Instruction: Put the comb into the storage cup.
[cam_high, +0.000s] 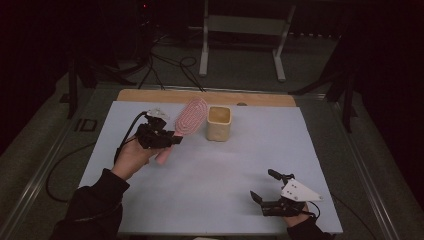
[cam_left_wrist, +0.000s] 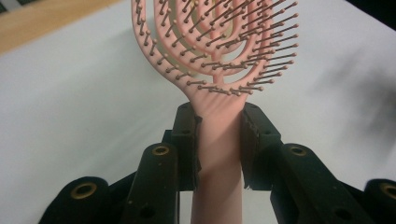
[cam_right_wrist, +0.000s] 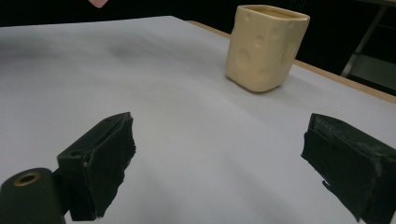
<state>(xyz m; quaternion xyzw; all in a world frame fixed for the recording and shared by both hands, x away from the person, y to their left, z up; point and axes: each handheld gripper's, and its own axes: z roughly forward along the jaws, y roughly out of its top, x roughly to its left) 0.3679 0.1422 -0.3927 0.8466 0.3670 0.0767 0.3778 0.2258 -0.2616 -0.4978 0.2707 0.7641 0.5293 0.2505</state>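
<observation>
A pink hairbrush (cam_high: 187, 119) with an openwork bristled head is held above the white table (cam_high: 150, 200), head pointing toward the far side. My left gripper (cam_high: 167, 137) is shut on its handle; in the left gripper view the two jaws clamp the hairbrush (cam_left_wrist: 218, 140) just below the head. A cream cup (cam_high: 219, 123) with dimpled sides stands upright just right of the brush head, and the cup (cam_right_wrist: 265, 46) is far ahead in the right gripper view. My right gripper (cam_high: 264, 186) rests low near the table's front right, open, jaws wide apart with nothing between them.
A wooden strip (cam_high: 150, 95) runs along the table's far edge. Beyond it are a grey floor, cables (cam_high: 170, 65) and a metal frame's legs (cam_high: 204, 50). Metal rails border the table on both sides.
</observation>
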